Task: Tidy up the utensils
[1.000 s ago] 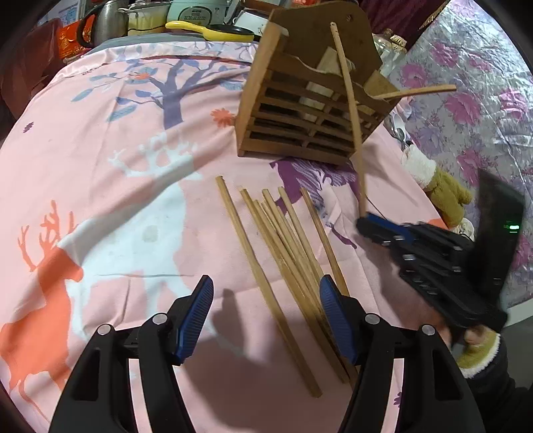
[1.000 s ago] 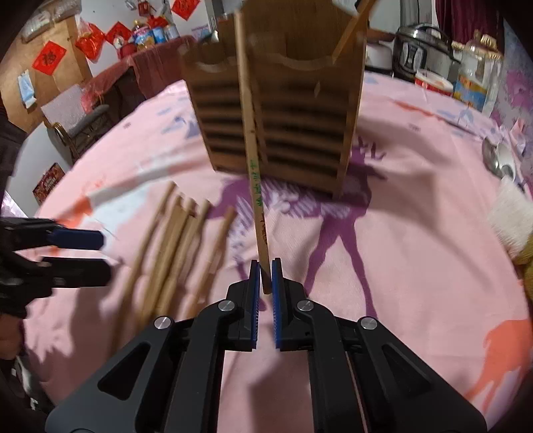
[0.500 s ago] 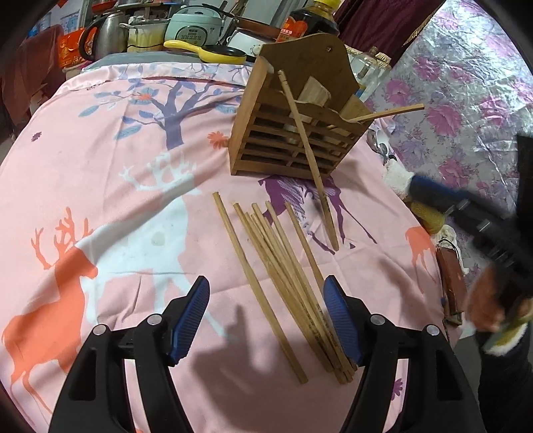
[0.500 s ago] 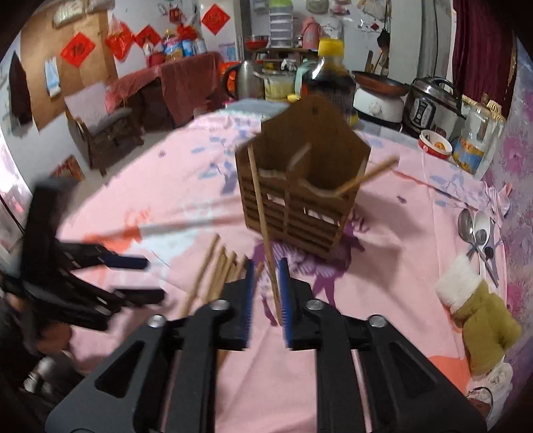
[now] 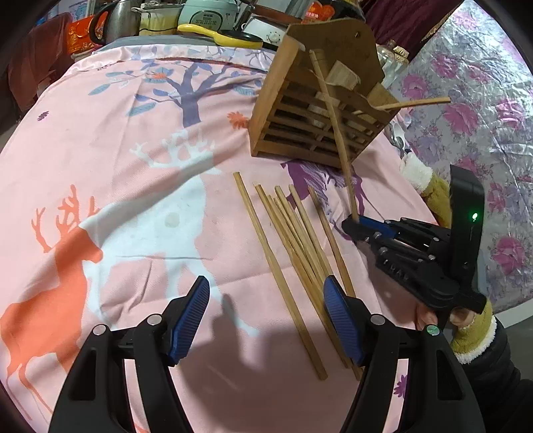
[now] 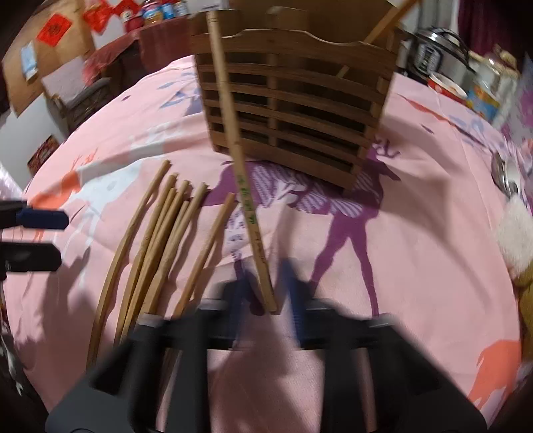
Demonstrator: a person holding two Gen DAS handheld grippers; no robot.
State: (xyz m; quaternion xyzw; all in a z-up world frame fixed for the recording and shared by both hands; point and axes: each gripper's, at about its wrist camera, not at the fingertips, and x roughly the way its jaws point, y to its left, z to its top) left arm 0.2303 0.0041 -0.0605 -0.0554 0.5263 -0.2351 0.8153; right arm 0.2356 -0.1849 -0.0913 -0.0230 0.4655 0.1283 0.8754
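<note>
Barely begun — one chopstick (image 5: 413, 103) in the wooden holder (image 5: 293, 110), another (image 6: 240, 173) between right gripper (image 6: 266, 299) — grip blurred, unclear; loose chopsticks (image 5: 293, 246) remaining, left gripper (image 5: 266, 316) wide, empty.

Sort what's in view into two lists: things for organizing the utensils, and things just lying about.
For the job: wooden holder; loose chopsticks; chopstick at the right gripper.

Lying about: kettle; yellow ladle; plush toy; spoons.

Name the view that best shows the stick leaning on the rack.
Left wrist: the stick is sharp, from its tip on the rack down to the right gripper. Right wrist shows it motion-blurred, between blurred jaws.
</note>
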